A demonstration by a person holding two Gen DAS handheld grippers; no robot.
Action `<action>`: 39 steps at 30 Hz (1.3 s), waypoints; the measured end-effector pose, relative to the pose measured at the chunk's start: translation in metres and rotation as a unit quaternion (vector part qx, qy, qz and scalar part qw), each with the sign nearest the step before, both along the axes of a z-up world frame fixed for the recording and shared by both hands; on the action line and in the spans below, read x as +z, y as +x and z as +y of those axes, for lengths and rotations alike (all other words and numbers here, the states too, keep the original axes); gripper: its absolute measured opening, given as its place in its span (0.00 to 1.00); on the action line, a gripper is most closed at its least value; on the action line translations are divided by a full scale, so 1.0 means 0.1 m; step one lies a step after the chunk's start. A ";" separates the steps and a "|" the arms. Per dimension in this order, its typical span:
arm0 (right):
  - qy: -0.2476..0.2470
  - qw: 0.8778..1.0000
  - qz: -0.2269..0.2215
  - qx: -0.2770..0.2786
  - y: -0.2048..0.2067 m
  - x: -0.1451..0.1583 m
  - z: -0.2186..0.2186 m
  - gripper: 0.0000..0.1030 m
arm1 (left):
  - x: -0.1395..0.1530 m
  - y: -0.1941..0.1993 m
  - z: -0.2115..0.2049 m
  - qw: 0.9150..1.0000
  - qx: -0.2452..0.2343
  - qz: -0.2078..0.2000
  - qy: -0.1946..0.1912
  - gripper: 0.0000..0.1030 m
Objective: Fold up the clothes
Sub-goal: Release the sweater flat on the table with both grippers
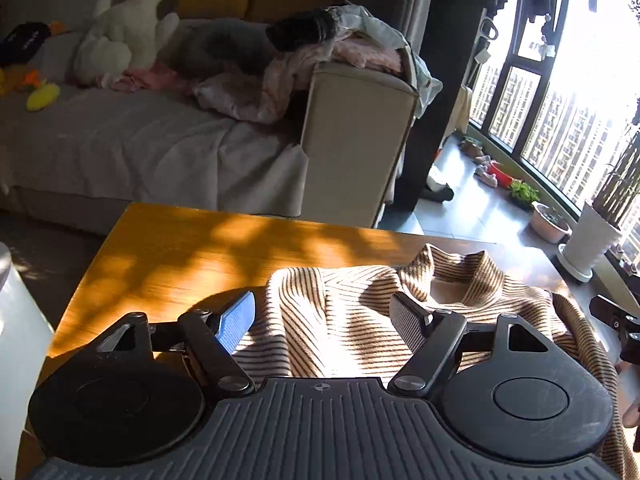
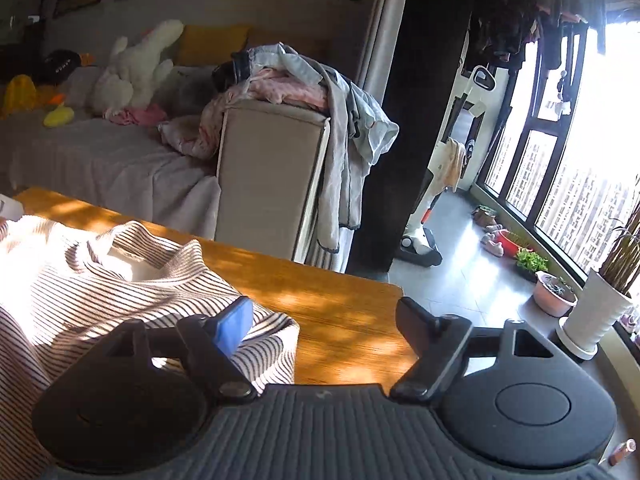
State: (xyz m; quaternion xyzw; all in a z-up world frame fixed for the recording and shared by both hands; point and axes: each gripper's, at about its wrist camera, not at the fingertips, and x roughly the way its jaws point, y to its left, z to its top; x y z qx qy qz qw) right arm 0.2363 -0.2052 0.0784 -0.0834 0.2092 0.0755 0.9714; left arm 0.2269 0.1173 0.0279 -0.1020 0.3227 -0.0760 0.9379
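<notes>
A beige sweater with thin dark stripes (image 1: pixel 344 312) lies on the wooden table (image 1: pixel 180 256), its high collar (image 1: pixel 452 276) toward the far edge. My left gripper (image 1: pixel 324 316) is open, hovering over the sweater's left shoulder, holding nothing. The sweater also shows in the right wrist view (image 2: pixel 120 280), with its right shoulder corner under my right gripper (image 2: pixel 324 320), which is open and empty above the table (image 2: pixel 348 320). Part of the right gripper (image 1: pixel 616 328) shows at the left view's right edge.
A grey sofa (image 1: pixel 140 140) with a white plush toy (image 1: pixel 124 36) and a pile of clothes (image 1: pixel 340 48) on its armrest stands beyond the table. Potted plants (image 2: pixel 600 304) and a window are at the right. A white object (image 1: pixel 16 320) stands left of the table.
</notes>
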 end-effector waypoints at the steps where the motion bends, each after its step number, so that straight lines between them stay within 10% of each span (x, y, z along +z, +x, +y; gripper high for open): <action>1: 0.032 0.999 -0.008 0.011 -0.13 0.03 -0.02 1.00 | -0.05 -0.08 -0.08 1.000 -0.017 0.000 -0.017 0.87; 15: 0.292 0.948 0.114 0.053 -1.05 -0.50 0.01 1.00 | -0.41 -0.71 -0.28 0.987 -0.134 -0.008 0.084 0.93; 20: 0.171 0.976 0.094 0.095 -1.10 -0.23 0.32 1.00 | -0.40 -0.78 -0.29 0.986 -0.138 -0.015 0.095 0.94; 33: -0.046 0.964 0.110 0.236 -2.03 0.01 0.64 1.00 | -0.45 -0.72 -0.34 0.986 -0.132 0.003 0.106 1.00; 39: -0.076 0.956 0.138 0.246 -2.40 -0.30 0.85 0.63 | -0.45 -0.73 -0.29 0.986 -0.131 0.003 0.101 1.00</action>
